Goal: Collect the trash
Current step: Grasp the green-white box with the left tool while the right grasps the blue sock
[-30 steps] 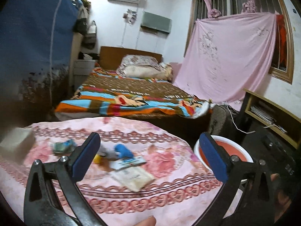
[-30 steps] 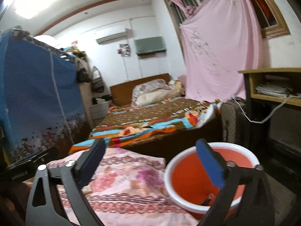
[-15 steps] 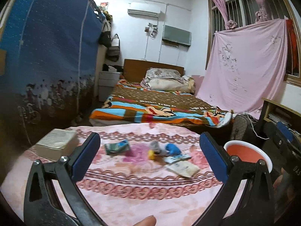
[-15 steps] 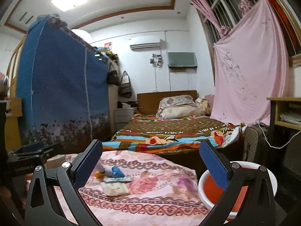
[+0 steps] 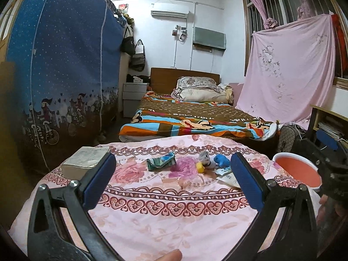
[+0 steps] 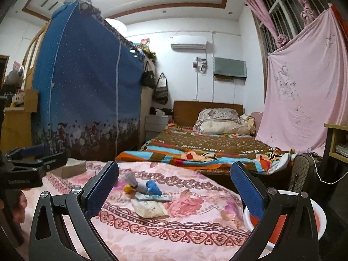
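left claw (image 5: pixel 173 179) wide, empty; trash (image 5: pixel 204 163) ahead on table (image 5: pixel 174 217)

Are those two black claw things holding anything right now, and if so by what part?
Nothing is held. The left gripper and the right gripper both stand open and empty above the pink floral cloth; the scraps lie untouched on it.

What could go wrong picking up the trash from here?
The flat cream packet lies flush on the soft patterned cloth, so fingers may pinch fabric instead. The blue wad, grey piece and yellow bit crowd together. The red basin sits below the table edge; drops may miss.
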